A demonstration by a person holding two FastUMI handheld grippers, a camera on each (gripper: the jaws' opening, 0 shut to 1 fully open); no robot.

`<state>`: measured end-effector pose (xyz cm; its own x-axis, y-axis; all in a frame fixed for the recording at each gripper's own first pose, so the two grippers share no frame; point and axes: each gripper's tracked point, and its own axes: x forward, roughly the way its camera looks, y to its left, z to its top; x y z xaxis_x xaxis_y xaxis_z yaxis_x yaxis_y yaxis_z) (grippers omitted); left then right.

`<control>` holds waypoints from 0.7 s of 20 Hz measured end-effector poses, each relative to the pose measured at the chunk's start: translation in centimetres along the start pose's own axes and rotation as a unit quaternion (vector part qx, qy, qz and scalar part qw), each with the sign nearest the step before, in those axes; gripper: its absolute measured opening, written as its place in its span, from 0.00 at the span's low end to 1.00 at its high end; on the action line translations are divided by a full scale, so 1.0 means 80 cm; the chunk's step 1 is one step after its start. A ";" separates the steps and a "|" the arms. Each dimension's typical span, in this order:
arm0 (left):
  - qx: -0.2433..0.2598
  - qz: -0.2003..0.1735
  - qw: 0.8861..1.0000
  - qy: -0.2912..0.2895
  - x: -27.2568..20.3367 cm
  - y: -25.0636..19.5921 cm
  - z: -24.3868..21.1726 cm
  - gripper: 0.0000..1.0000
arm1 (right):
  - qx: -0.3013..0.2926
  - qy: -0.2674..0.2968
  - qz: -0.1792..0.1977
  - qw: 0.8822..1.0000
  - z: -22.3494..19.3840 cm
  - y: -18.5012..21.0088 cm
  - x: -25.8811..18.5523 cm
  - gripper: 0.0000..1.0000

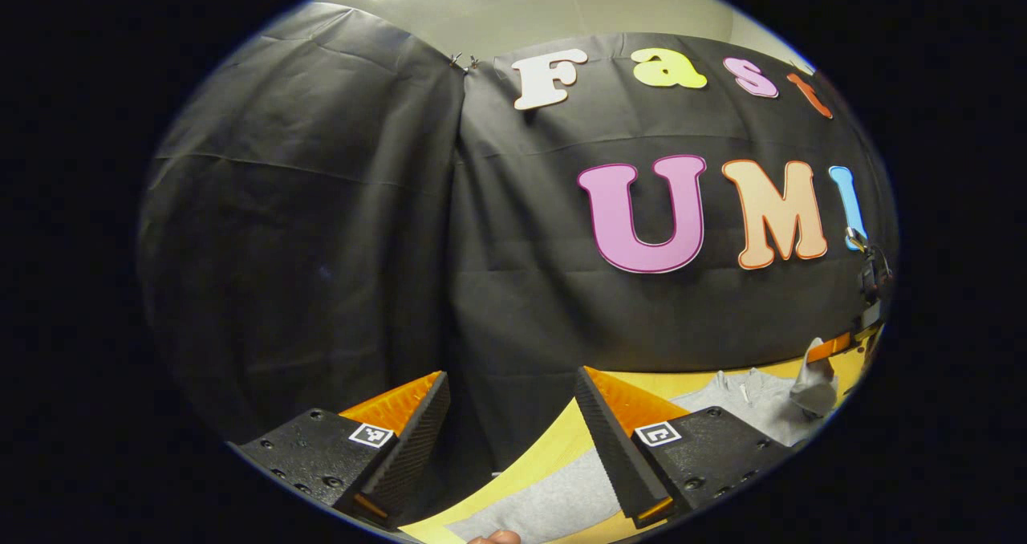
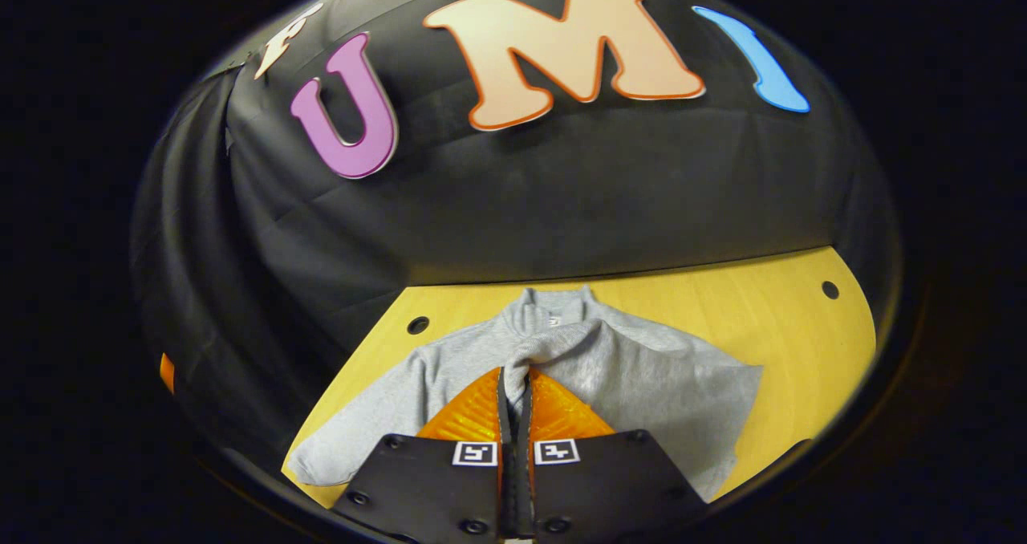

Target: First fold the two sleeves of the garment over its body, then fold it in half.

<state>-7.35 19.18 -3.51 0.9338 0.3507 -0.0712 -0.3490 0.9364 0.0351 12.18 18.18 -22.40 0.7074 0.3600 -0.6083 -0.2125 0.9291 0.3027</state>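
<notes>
one sleeve of the grey garment (image 2: 610, 367), low centre of the right gripper view on the worktop (image 2: 762, 287), is pinched in the right gripper (image 2: 513, 395) fingers, mid-fold over the body. left gripper (image 1: 513, 416) gapes wide, empty. other sleeve and halving remain.

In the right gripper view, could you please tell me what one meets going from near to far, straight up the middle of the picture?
The right hand-held gripper, shut on a fold of grey cloth → the grey garment → its collar → a bare strip of the yellow table → the black cloth wall.
</notes>
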 end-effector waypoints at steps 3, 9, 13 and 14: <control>0.001 0.004 1.000 0.006 -0.001 0.009 -0.008 0.94 | -0.023 0.017 0.024 0.999 -0.020 0.049 0.027 0.02; 0.015 0.016 1.000 0.021 -0.005 0.043 -0.029 0.94 | -0.075 0.066 0.049 0.994 -0.082 0.123 0.085 0.02; 0.027 0.022 0.998 0.047 -0.008 0.067 -0.058 0.94 | -0.076 0.100 0.034 0.992 -0.124 0.138 0.126 0.03; 0.028 0.022 0.998 0.055 -0.010 0.072 -0.068 0.94 | -0.073 0.110 0.026 0.991 -0.133 0.137 0.136 0.03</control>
<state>-10.56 24.35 -8.69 0.9019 0.3940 -0.1772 -0.3826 0.9189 0.0962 10.38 33.19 -33.48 0.5318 0.4023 -0.7452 -0.3508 0.9056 0.2385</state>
